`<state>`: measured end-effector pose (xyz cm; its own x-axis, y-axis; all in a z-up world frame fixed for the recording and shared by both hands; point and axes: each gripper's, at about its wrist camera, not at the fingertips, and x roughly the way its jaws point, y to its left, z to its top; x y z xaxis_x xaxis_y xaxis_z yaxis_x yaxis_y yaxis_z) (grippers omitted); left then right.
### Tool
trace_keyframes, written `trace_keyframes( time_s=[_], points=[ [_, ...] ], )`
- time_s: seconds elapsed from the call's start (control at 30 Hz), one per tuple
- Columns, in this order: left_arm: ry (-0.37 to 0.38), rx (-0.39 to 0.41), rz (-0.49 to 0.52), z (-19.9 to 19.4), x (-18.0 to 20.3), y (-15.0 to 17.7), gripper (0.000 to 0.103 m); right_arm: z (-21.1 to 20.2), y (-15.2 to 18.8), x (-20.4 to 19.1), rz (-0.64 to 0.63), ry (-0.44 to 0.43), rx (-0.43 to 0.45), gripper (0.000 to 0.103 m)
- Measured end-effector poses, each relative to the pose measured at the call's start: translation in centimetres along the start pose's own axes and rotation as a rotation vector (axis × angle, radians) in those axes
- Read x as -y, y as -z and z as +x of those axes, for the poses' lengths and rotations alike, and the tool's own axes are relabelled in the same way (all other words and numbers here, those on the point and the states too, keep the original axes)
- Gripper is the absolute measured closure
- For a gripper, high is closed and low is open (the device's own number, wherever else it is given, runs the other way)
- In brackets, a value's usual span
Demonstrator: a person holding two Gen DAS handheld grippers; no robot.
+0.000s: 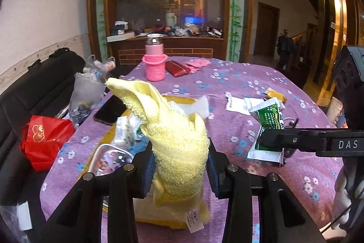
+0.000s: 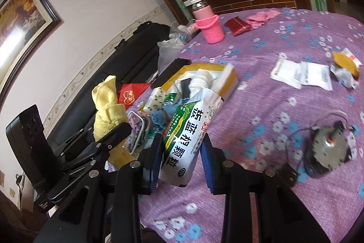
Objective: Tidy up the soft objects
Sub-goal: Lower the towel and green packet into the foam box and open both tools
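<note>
My left gripper (image 1: 180, 165) is shut on a pale yellow towel (image 1: 175, 133), which stands up between its blue pads with a white label hanging below. The same yellow towel (image 2: 107, 111) shows at the left of the right wrist view. My right gripper (image 2: 182, 158) is shut on a white and green medicine pouch (image 2: 188, 136) held above the purple flowered cloth (image 2: 261, 106). That pouch (image 1: 268, 126) appears at the right of the left wrist view. Just beyond both grippers lies an open yellow cardboard box (image 2: 227, 76) with several soft items inside.
A pink knitted bottle holder (image 1: 154, 65), a red pouch (image 1: 177, 68) and pink cloth (image 1: 198, 64) sit at the far side. White sachets (image 2: 302, 74) and a small motor with wires (image 2: 327, 147) lie on the right. A red bag (image 1: 45, 140) rests on the black sofa (image 1: 34, 92).
</note>
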<state>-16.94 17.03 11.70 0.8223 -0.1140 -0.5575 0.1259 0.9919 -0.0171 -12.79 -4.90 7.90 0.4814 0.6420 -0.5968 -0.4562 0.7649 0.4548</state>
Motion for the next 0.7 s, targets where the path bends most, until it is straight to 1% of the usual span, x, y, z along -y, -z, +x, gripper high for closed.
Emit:
trace_keyframes(
  time_s=[0.3, 0.47, 0.57, 0.63, 0.7],
  points=[
    [-0.025, -0.015, -0.071, 0.9, -3.2, -0.4, 0.061, 2.9, -2.1, -3.9, -0.080, -0.027, -0.041, 0.070],
    [-0.031, -0.034, -0.110, 1.8, -4.7, -0.2, 0.061, 4.4, -2.8, -4.6, -0.091, -0.029, -0.064, 0.070],
    [-0.024, -0.043, -0.140, 2.3, -5.7, -0.2, 0.061, 5.0, -3.2, -4.5, -0.090, -0.021, -0.071, 0.070],
    [-0.005, -0.049, -0.182, 2.5, -6.8, -0.1, 0.061, 5.3, -3.5, -4.4, -0.093, -0.011, -0.074, 0.070],
    [-0.008, -0.051, -0.220, 2.8, -8.2, 0.0, 0.061, 5.7, -3.8, -4.4, -0.095, -0.004, -0.078, 0.070]
  ],
)
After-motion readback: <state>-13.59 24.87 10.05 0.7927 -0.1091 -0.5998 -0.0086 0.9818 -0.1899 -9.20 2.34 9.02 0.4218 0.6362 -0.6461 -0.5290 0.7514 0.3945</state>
